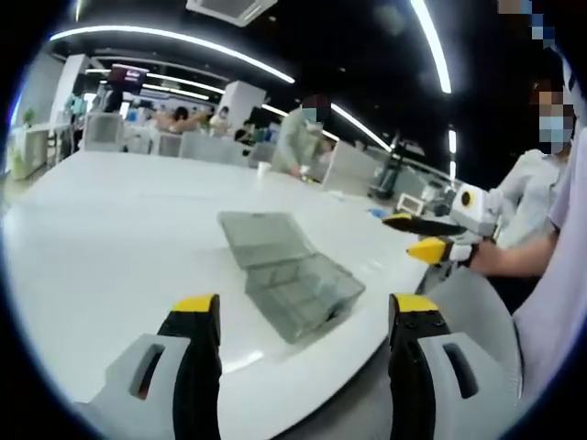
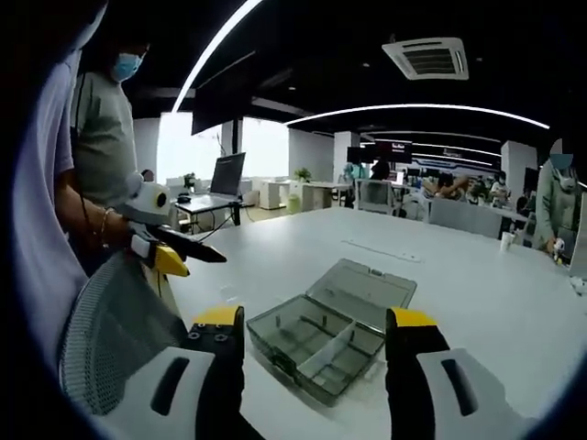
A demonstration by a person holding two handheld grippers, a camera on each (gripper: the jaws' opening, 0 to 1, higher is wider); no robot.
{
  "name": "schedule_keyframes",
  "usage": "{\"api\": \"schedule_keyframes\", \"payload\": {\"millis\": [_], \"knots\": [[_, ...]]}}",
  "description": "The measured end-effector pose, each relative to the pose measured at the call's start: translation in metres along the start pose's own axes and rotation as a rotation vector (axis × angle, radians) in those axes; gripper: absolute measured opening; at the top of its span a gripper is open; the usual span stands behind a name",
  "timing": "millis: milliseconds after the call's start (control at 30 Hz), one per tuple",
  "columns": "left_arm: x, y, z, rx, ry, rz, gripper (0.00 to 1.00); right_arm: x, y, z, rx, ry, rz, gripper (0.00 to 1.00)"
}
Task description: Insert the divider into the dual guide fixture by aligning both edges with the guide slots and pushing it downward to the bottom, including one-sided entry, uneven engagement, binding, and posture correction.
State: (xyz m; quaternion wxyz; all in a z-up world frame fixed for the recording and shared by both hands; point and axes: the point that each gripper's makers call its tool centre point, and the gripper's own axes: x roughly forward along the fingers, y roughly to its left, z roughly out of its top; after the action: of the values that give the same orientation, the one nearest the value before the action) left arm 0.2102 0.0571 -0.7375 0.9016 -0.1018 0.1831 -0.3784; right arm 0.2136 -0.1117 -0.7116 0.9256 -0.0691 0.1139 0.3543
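Open grey box [image 1: 292, 275] lying on white worktop [image 1: 110, 238], lid flat, just beyond jaws. Left hand-held gripper [image 1: 303, 316] wide open, empty. Right hand-held gripper [image 2: 312, 330] likewise.

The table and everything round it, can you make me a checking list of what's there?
Surface: white table, wide and mostly bare.
Job's things: clear plastic box lying on the table, its lid folded open flat beside it; a pale strip crosses the tray in the right gripper view. Whether that strip is the divider, cannot tell.
Clutter: paper cup far off on the table.
Grippers: left gripper open, above the table short of the box; right gripper open, jaws either side of the box in view, not touching it.
Cables: nothing seen.
Surroundings: mesh chair at the table edge, office desks, people standing, ceiling light strips.
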Motion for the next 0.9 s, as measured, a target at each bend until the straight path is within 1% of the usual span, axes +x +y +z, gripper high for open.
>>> {"api": "schedule_keyframes", "payload": {"millis": [133, 167, 233, 367, 400, 433, 500, 533, 567, 667, 700, 733, 767, 800, 833, 867, 900], "knots": [[-0.002, 0.009, 0.003, 0.003, -0.014, 0.062, 0.72, -0.001, -0.001, 0.002, -0.003, -0.008, -0.005, 0.58], [-0.002, 0.008, 0.005, 0.0, -0.02, 0.06, 0.72, -0.002, -0.001, 0.003, -0.005, -0.013, -0.008, 0.58], [-0.002, 0.011, 0.006, 0.005, -0.007, 0.08, 0.72, -0.003, -0.001, 0.004, -0.005, -0.016, -0.011, 0.58], [-0.002, 0.007, 0.014, 0.039, 0.01, 0.082, 0.71, -0.004, -0.002, 0.004, -0.001, -0.017, -0.013, 0.56], [-0.001, 0.007, 0.015, 0.04, 0.014, 0.084, 0.7, -0.004, -0.002, 0.003, -0.002, -0.016, -0.013, 0.55], [0.0, 0.009, 0.016, 0.034, 0.034, 0.099, 0.69, -0.004, -0.002, 0.003, 0.001, -0.016, -0.011, 0.55], [0.002, 0.009, 0.022, 0.033, 0.026, 0.104, 0.67, -0.004, -0.002, 0.003, 0.0, -0.017, -0.014, 0.54], [0.003, 0.013, 0.022, 0.021, 0.046, 0.119, 0.66, -0.005, -0.002, 0.003, 0.003, -0.016, -0.014, 0.54], [0.005, 0.013, 0.024, 0.024, 0.043, 0.119, 0.65, -0.005, -0.003, 0.003, 0.004, -0.017, -0.017, 0.54], [0.01, 0.02, 0.024, 0.036, 0.081, 0.143, 0.64, -0.005, -0.005, 0.004, 0.008, -0.019, -0.026, 0.54], [0.011, 0.026, 0.018, 0.038, 0.136, 0.172, 0.64, -0.005, -0.006, 0.003, 0.007, -0.017, -0.029, 0.54], [0.014, 0.026, 0.019, 0.038, 0.135, 0.168, 0.65, -0.005, -0.006, 0.004, 0.005, -0.019, -0.031, 0.54], [0.015, 0.03, 0.015, 0.03, 0.171, 0.183, 0.64, -0.005, -0.007, 0.004, 0.006, -0.022, -0.032, 0.54], [0.013, 0.033, 0.008, 0.014, 0.22, 0.202, 0.63, -0.005, -0.007, 0.004, 0.007, -0.024, -0.032, 0.54], [0.017, 0.035, 0.007, -0.001, 0.236, 0.207, 0.63, -0.005, -0.007, 0.004, 0.006, -0.021, -0.034, 0.53], [0.019, 0.038, 0.008, 0.0, 0.236, 0.22, 0.63, -0.005, -0.008, 0.004, 0.004, -0.019, -0.036, 0.53], [0.019, 0.042, 0.003, -0.031, 0.276, 0.24, 0.61, -0.005, -0.008, 0.004, 0.003, -0.02, -0.038, 0.53]]}}
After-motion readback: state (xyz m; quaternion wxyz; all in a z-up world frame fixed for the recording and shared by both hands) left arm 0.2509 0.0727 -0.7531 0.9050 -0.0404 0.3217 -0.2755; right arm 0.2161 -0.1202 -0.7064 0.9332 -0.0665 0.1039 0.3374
